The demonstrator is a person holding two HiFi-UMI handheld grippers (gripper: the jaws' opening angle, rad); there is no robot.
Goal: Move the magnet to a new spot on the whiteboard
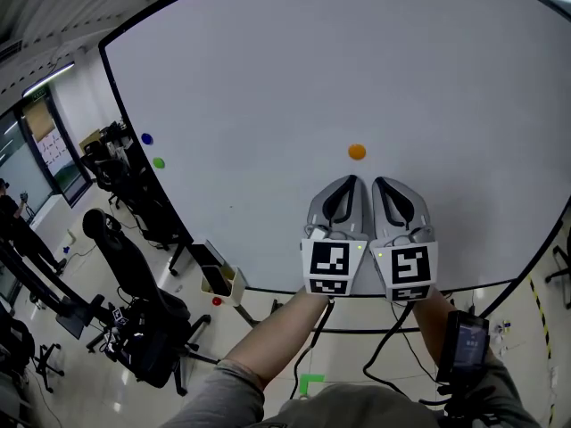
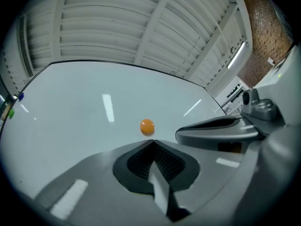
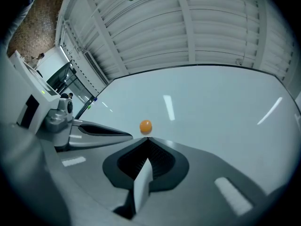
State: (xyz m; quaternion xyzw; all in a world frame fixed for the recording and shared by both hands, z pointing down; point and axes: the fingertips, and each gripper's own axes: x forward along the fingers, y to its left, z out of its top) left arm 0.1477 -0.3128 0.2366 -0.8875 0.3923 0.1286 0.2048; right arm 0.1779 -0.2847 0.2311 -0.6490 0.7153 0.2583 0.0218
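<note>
Head view: whiteboard (image 1: 268, 78) top beyond frame

A small round orange magnet (image 1: 357, 152) sits stuck on the white whiteboard (image 1: 268, 78), right of the board's middle and well apart from its edges. The whiteboard is large, glossy, with a thin dark frame.
</note>
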